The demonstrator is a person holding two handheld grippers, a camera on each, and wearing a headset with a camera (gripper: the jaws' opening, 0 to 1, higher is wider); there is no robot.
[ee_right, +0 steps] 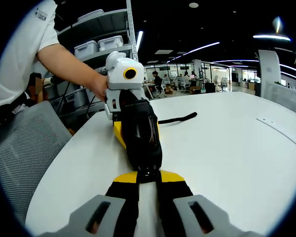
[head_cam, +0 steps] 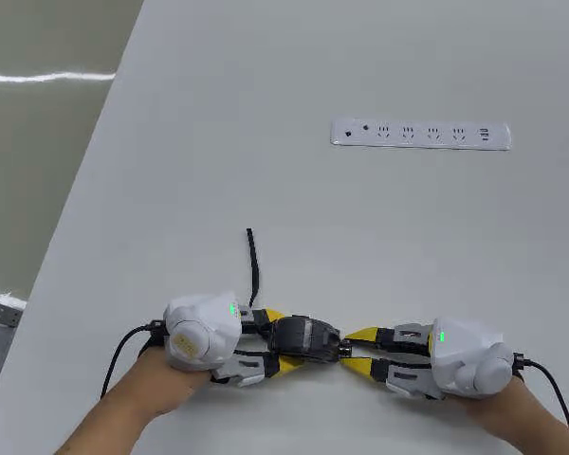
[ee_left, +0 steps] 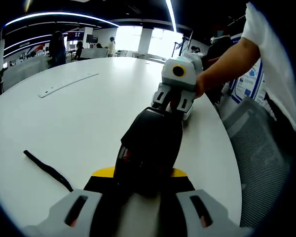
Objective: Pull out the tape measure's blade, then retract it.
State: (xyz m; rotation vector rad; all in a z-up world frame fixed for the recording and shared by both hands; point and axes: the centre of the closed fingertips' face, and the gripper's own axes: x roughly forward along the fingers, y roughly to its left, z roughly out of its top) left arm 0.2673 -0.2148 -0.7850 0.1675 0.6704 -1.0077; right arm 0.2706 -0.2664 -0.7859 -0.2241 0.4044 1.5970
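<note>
Left tongs (ee_left: 140, 178) around black tape measure (ee_left: 150, 140)

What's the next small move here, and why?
Probably draw the right gripper straight away from the left gripper, keeping the left one fixed. The left jaws clamp the body of the tape measure, the right jaws are closed on its end facing them, and it looks fully retracted.

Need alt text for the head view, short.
Two hand-held grippers meet at a black tape measure on a white table: the left gripper clamps its body, the right gripper pinches its end, blade not yet drawn out. A black strap lies just beyond them; a white power strip lies farther back.
</note>
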